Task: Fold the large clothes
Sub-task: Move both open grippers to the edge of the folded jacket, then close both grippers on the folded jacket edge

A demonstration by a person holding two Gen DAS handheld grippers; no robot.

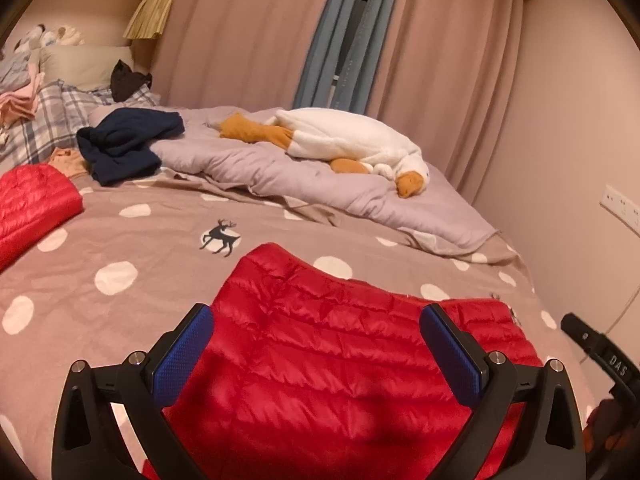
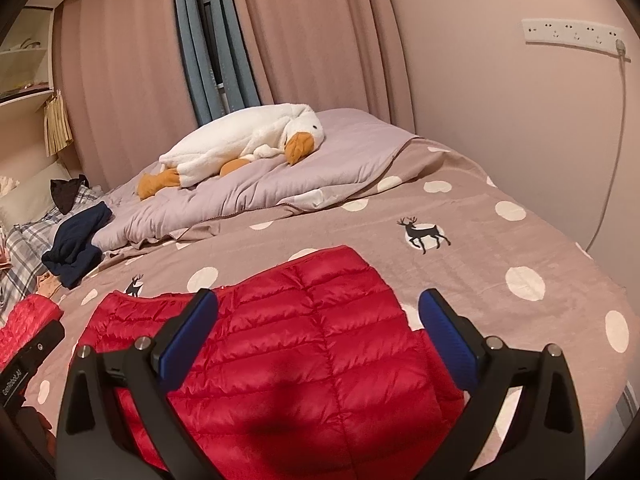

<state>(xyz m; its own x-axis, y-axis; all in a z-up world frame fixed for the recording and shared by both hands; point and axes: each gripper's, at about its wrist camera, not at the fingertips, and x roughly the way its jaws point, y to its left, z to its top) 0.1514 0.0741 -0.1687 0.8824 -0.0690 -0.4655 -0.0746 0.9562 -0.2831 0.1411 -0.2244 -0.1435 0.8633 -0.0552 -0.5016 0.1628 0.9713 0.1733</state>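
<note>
A red quilted down jacket [image 1: 320, 360] lies flat on the polka-dot bed cover [image 1: 120, 248], near the front edge; it also shows in the right wrist view [image 2: 304, 340]. My left gripper [image 1: 316, 344] is open, its blue pads [image 1: 184, 356] spread over the jacket, holding nothing. My right gripper [image 2: 318, 336] is open above the same jacket, blue pads [image 2: 448, 340] wide apart. Another red quilted piece [image 1: 36, 204] lies at the left; I cannot tell whether it belongs to the same jacket. It shows at the left edge of the right wrist view [image 2: 28, 320].
A navy garment [image 1: 128, 148] lies crumpled mid-bed. A white goose plush [image 1: 352, 140] rests on a lilac duvet [image 1: 280, 176]. Plaid pillows [image 1: 48, 116] and folded pink clothes [image 1: 16, 100] are at the head. Curtains and a wall with sockets [image 2: 572, 36] border the bed.
</note>
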